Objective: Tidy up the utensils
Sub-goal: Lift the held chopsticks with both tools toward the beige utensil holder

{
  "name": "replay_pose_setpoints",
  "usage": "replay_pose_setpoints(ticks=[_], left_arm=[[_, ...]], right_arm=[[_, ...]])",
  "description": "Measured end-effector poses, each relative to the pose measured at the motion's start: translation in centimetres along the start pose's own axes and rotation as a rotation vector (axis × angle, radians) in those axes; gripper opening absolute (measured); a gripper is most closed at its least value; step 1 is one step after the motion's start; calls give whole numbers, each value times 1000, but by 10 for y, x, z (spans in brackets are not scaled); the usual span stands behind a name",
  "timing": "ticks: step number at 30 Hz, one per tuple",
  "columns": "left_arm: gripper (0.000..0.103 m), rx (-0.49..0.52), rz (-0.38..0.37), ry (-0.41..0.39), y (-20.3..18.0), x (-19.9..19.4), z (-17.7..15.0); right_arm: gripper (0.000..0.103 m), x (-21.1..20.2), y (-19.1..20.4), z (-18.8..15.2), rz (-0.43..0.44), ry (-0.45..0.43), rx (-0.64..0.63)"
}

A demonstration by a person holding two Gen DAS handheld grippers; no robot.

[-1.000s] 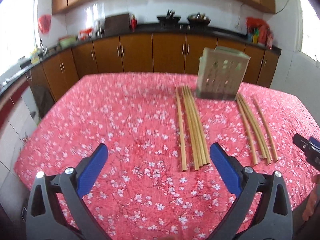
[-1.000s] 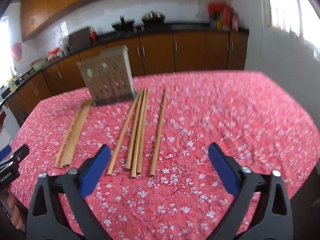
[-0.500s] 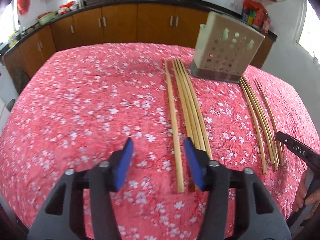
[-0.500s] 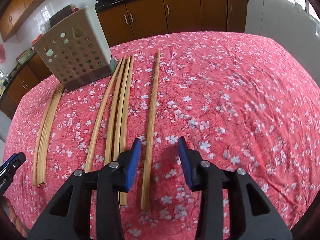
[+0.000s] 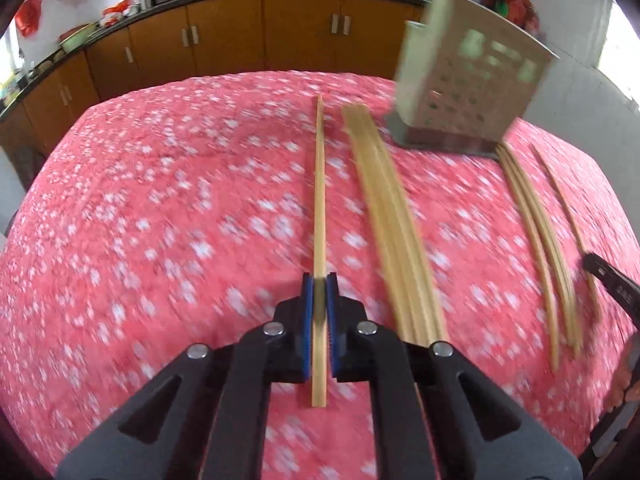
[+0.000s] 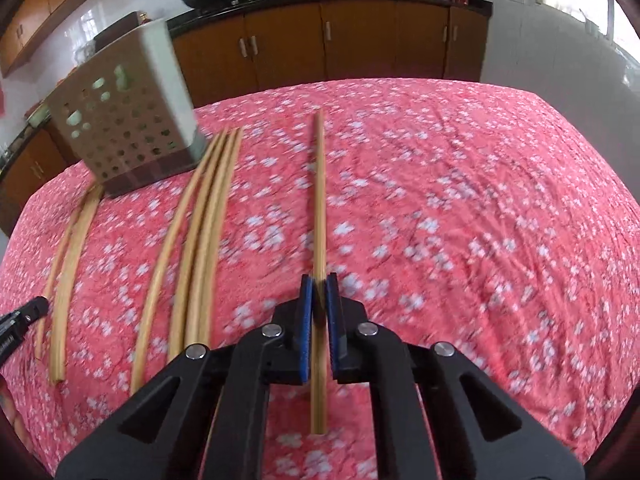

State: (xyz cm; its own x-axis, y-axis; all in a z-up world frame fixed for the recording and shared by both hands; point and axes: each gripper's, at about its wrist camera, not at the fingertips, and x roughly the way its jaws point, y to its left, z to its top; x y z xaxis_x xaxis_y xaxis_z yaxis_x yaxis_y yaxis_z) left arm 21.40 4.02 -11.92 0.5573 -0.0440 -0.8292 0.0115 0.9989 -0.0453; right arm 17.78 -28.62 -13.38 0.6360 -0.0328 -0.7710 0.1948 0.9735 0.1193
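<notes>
My left gripper [image 5: 319, 280] is shut on a single bamboo chopstick [image 5: 319, 184] near its close end. To its right lie a bundle of chopsticks [image 5: 390, 216] and a further group [image 5: 536, 232]. A perforated beige utensil holder [image 5: 464, 76] stands at the back. My right gripper [image 6: 319, 282] is shut on another single chopstick [image 6: 319, 192], the rightmost one. Left of it lie a group of chopsticks [image 6: 200, 232] and a pair [image 6: 70, 260], with the holder [image 6: 124, 120] behind them.
The table carries a red floral cloth [image 5: 160, 220]. Brown kitchen cabinets [image 6: 320, 44] and a dark counter run behind it. The right gripper's tip shows at the left wrist view's right edge [image 5: 612, 286]; the left gripper's tip at the right wrist view's left edge [image 6: 20, 316].
Both grippers have moved down and forward to the table and closed from wide open, each onto a single chopstick.
</notes>
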Motion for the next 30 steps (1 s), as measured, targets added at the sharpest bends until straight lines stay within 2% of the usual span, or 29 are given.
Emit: replay_pose_setpoints(ticks=[3,7,15,25,30], left_arm=[[8,-40,26,-16,20,7,11],[9,-70,-19,-24,36,12,17],[9,-76,-52,-52,40,2,5],[8,-18,-2,-94,30,5,-2],[8,-20,-2,-72,30,6,1]], right_arm=[[8,6,-14,7,-29,-14,48],[8,8,-27,8,-24,-28,93],[8,2,-22,1,-30,-41,58],[8,-1,-21,-3,-31,-44,41],[8,-7,-27,-2,-6,-63,57]])
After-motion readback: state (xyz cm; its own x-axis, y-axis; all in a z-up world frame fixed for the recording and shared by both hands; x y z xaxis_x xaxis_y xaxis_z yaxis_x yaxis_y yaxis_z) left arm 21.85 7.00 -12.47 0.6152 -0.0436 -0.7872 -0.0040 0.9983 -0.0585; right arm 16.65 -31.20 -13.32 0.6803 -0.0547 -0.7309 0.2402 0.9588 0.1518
